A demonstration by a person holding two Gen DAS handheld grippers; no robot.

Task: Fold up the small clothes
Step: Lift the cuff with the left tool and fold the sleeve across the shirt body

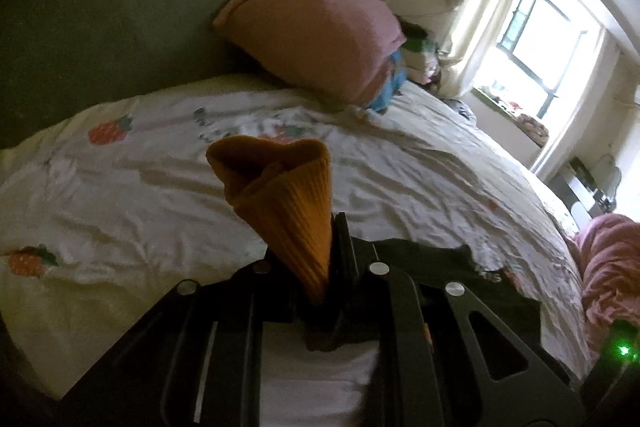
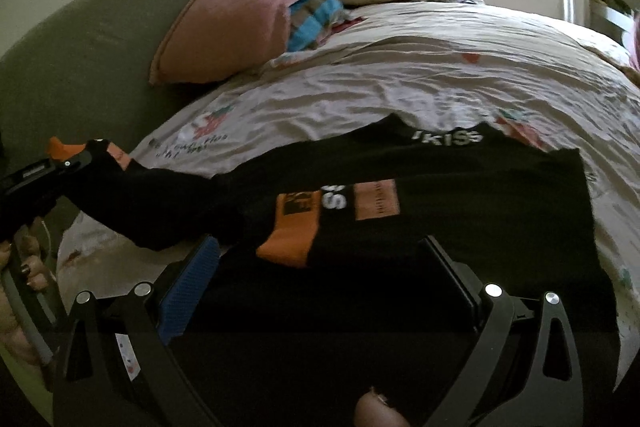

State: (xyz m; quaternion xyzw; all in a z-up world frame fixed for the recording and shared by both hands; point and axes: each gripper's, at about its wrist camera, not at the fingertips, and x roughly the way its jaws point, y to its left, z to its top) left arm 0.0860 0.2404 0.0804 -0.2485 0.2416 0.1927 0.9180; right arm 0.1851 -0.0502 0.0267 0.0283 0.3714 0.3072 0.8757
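The black shirt (image 2: 440,203) lies on the bed (image 2: 400,83), its sleeve stretching toward 9 o'clock. The left gripper (image 1: 320,267) pinches the orange cuff (image 1: 280,195). The right gripper (image 2: 320,267) is wide open. A pink pillow (image 2: 228,23) sits at 11 o'clock.

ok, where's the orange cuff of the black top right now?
The orange cuff is pinched in the left gripper, lifted above the strawberry-print bedsheet. In the right wrist view it sits far left, with the sleeve trailing back to the black top.

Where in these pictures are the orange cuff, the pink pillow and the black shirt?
orange cuff (image 1: 280,195), left wrist view, ribbed knit middle.
pink pillow (image 2: 228,27), right wrist view, middle of its face.
black shirt (image 2: 460,211), right wrist view, plain cloth right of the print.
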